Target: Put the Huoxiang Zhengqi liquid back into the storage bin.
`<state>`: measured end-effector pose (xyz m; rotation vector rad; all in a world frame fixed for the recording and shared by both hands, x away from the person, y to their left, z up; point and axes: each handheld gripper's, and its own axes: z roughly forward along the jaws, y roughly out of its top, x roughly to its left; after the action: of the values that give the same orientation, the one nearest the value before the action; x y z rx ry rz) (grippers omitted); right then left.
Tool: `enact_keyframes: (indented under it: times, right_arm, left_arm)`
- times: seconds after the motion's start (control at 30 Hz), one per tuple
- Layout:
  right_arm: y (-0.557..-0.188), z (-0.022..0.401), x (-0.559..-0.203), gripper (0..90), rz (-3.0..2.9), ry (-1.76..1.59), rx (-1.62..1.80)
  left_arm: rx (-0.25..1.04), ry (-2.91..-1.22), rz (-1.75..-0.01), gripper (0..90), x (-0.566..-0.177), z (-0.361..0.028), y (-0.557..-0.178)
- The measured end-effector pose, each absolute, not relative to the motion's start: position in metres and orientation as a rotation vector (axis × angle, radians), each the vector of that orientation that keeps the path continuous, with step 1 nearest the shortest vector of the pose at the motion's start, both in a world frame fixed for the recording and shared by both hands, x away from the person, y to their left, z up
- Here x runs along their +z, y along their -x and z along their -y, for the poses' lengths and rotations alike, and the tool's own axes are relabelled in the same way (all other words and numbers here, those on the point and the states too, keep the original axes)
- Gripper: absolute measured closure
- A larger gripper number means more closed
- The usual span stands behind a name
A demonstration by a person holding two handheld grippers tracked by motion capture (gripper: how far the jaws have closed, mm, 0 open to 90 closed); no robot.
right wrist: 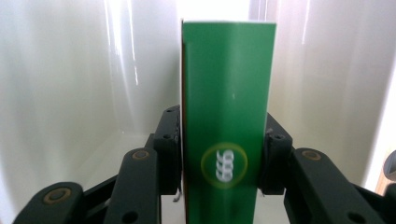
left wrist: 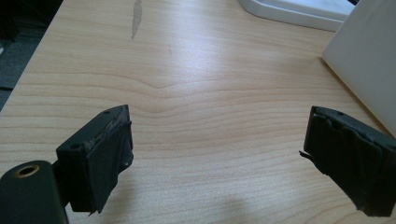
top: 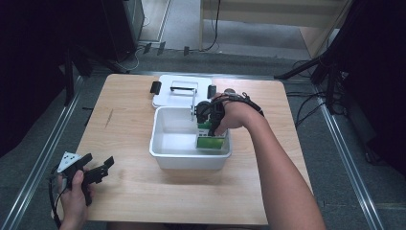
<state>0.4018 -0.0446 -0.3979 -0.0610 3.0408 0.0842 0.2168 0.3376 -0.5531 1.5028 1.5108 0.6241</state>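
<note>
A tall green box (right wrist: 226, 93) with a white ringed logo stands upright inside the white bin (top: 165, 152), at its right end (top: 210, 142). My right gripper (right wrist: 223, 140) reaches down into the bin (top: 210, 125), and its black pads (right wrist: 170, 140) sit against both narrow sides of the box. My left gripper (top: 98, 165) rests low over the front left corner of the table. Its jaws stand wide apart (left wrist: 215, 154), with bare wood between them.
The bin's white lid (top: 165, 96), with black clips, lies flat behind the bin. In the left gripper view the bin's outer wall (left wrist: 369, 70) rises at the right and the lid (left wrist: 299, 9) shows at the top. The wooden table (top: 124, 120) has dark stands around it.
</note>
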Motion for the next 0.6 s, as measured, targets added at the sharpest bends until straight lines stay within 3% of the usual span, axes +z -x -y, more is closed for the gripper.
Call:
enact_keyframes:
  times: [0.6]
  right_arm:
    - [-0.405, 0.070, -0.362, 48.0, -3.005, -0.182, 0.313]
  left_arm:
    - [0.623, -1.505, -1.512, 8.8, -0.553, -0.337, -0.217]
